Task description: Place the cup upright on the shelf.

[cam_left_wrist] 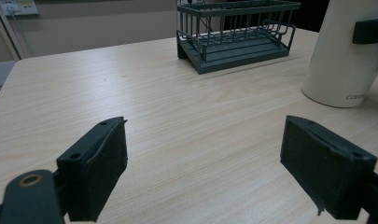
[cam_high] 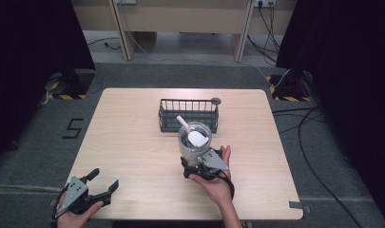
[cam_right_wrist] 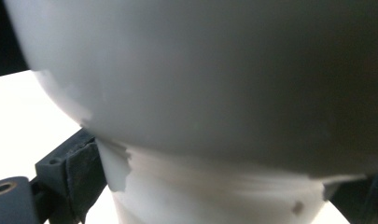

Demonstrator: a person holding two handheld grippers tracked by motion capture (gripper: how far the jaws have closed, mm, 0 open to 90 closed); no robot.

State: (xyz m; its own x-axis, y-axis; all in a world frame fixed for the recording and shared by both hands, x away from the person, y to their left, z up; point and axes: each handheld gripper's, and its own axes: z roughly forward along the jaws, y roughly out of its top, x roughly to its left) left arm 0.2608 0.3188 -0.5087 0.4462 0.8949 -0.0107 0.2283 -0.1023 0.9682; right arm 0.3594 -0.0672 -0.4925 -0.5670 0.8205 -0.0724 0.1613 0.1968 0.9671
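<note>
Both fingers of the right gripper (cam_high: pixel 192 167) clamp the white cup (cam_high: pixel 194 142); left gripper (cam_high: pixel 101 184) gapes empty.

1. Table (cam_high: pixel 133 156): wire basket (cam_high: pixel 188 115) sits toward the far edge, slightly right of centre.
2. Small round disc (cam_high: pixel 216 100) lies on the table just behind the basket's far right corner.
3. Cup (cam_high: pixel 195 142) stands upright just in front of the basket, on its right half, near but apart.
4. Straw (cam_high: pixel 182 123) sticks out of the cup, tilted toward far left.
5. Right gripper (cam_high: pixel 192 167) is directly before the cup, jaws on either side of its lower body, touching.
6. Left gripper (cam_high: pixel 102 183) is at the near left corner, above the table edge, well apart from cup and basket.
7. From the left gripper view: basket (cam_left_wrist: pixel 235 35) ahead, cup (cam_left_wrist: pixel 347 56) to its right and nearer.
</note>
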